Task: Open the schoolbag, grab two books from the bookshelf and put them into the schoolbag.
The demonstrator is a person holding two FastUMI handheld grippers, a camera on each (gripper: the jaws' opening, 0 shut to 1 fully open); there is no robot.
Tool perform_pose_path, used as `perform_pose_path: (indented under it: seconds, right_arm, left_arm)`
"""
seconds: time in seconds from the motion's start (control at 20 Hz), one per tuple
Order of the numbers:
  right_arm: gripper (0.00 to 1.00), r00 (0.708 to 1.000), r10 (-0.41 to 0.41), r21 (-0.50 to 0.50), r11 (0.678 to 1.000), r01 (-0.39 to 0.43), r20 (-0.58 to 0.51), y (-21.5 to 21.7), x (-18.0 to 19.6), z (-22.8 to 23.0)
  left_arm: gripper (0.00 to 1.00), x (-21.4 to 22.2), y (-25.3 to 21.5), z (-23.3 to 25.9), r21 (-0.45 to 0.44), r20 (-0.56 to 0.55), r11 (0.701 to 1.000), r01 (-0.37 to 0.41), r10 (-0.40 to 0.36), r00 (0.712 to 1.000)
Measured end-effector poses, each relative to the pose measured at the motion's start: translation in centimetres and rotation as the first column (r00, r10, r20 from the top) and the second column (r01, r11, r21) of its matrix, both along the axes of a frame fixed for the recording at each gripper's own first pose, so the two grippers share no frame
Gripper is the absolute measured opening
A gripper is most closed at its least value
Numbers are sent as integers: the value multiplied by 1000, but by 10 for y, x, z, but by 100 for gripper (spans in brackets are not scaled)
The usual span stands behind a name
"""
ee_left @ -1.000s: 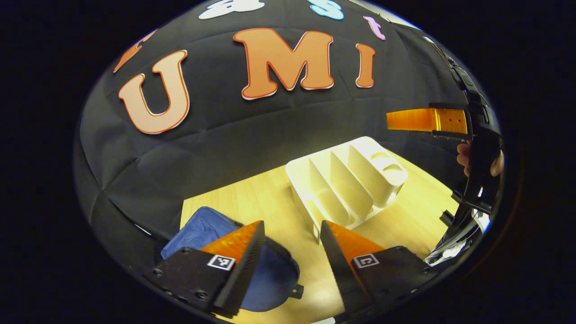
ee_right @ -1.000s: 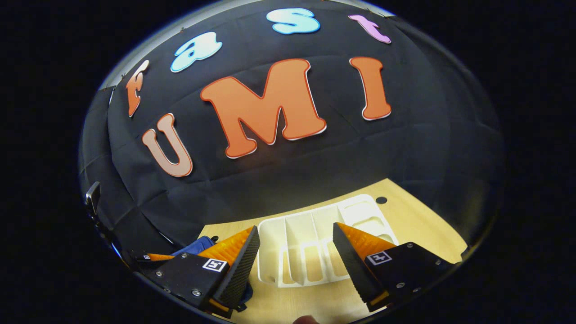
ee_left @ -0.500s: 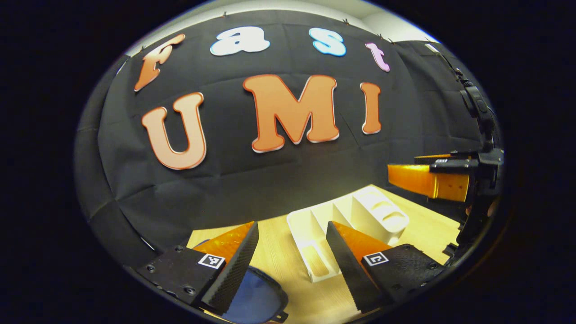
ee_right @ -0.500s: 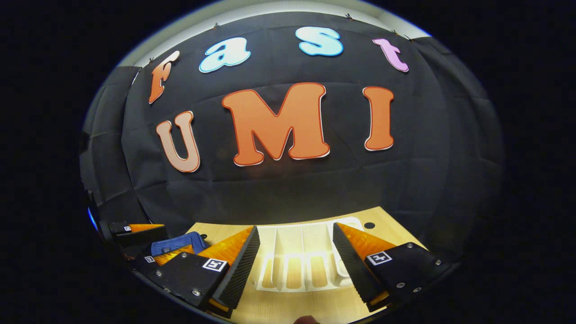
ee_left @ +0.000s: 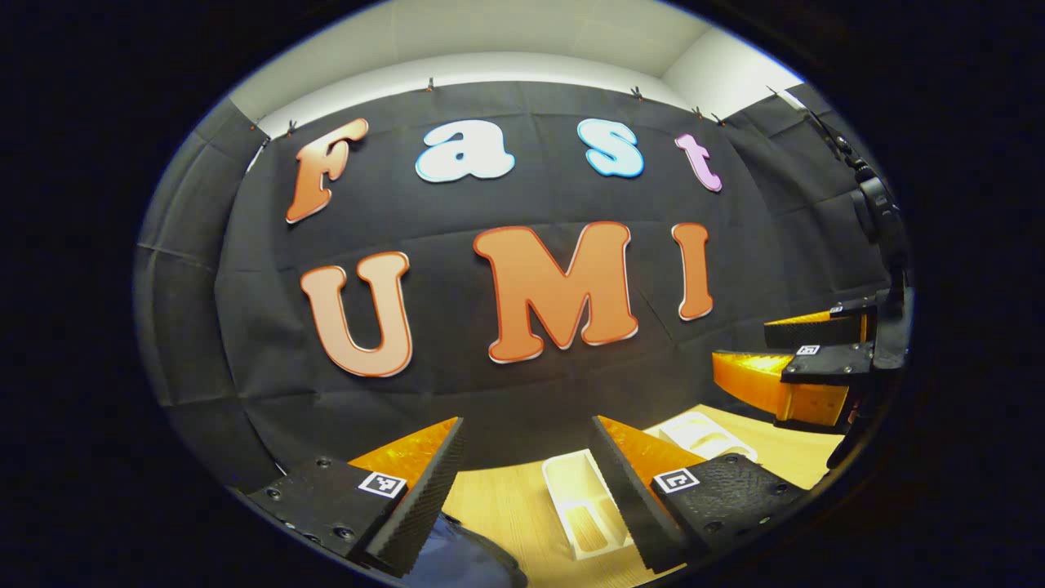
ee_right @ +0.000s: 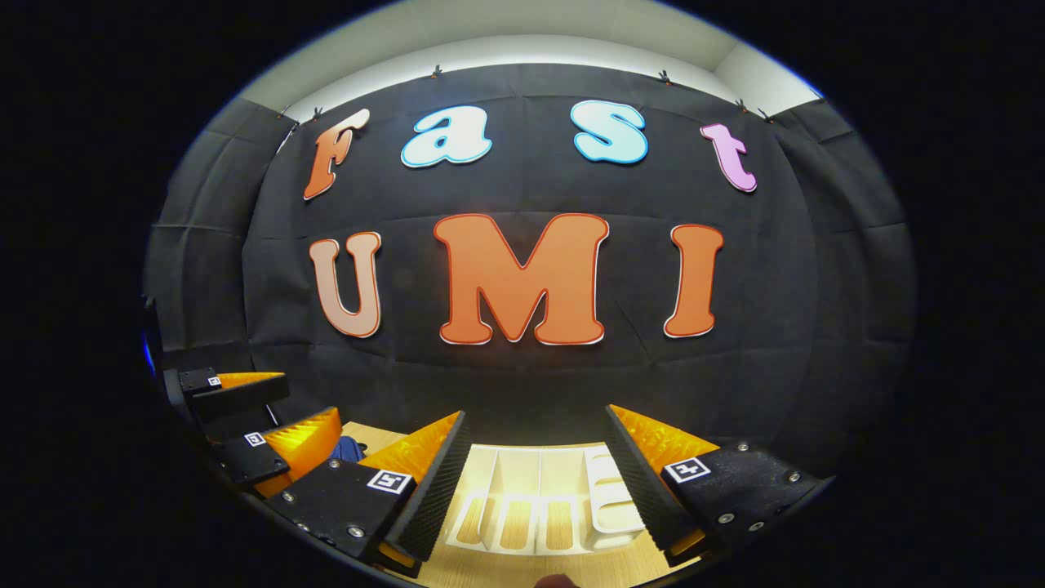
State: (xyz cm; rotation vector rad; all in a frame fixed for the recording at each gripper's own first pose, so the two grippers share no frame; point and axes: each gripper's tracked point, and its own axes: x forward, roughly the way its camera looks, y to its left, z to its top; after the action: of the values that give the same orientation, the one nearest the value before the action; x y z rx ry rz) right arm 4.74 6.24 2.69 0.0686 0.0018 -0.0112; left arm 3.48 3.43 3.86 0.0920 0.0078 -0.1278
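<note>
Wooden table [ee_left: 506, 510] below; both grippers [ee_left: 526, 433] [ee_right: 535, 425] gape, seemingly empty.

wall: black cloth [ee_right: 522, 392] | ceiling: white [ee_left: 522, 41] | table: light wood [ee_left: 498, 506]

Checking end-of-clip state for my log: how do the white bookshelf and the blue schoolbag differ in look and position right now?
The bookshelf is white, rigid plastic with upright dividers; the schoolbag is blue, soft and rounded. In the left gripper view the bookshelf lies ahead between the fingers of the left gripper, while the schoolbag sits nearer, under one finger. The bookshelf's visible slots hold no books; whether the schoolbag is open cannot be told. Both rest on the wooden table.
</note>
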Motion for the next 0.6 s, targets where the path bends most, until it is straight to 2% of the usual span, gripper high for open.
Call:
perform_pose_path:
  seconds: [0.05,0.25,0.3,0.35,0.55,0.6]
  right_arm:
    - [96,1000,-2,-3,1000,2,9,-1,-1,1]
    - [96,1000,17,29,999,-17,23,9,-5,0]
    - [100,1000,22,20,1000,-23,17,12,-7,-5]
    - [96,1000,20,-2,1000,-20,22,13,-8,-8]
    - [96,999,33,-34,999,-32,31,21,-9,-10]
    - [96,999,36,-35,999,-35,26,21,-9,-12]
  left_arm:
    - [100,-1,3,3,-7,16,1000,-10,10,1000]
    - [100,-9,-1,-5,-89,23,996,-25,28,999]
    - [100,-11,-4,-7,-110,17,994,-27,29,999]
    - [100,-12,-2,-8,-118,17,992,-32,34,999]
    - [100,-9,5,-12,-102,10,993,-63,64,998]
    - [94,-9,8,-11,-87,24,994,-73,75,997]
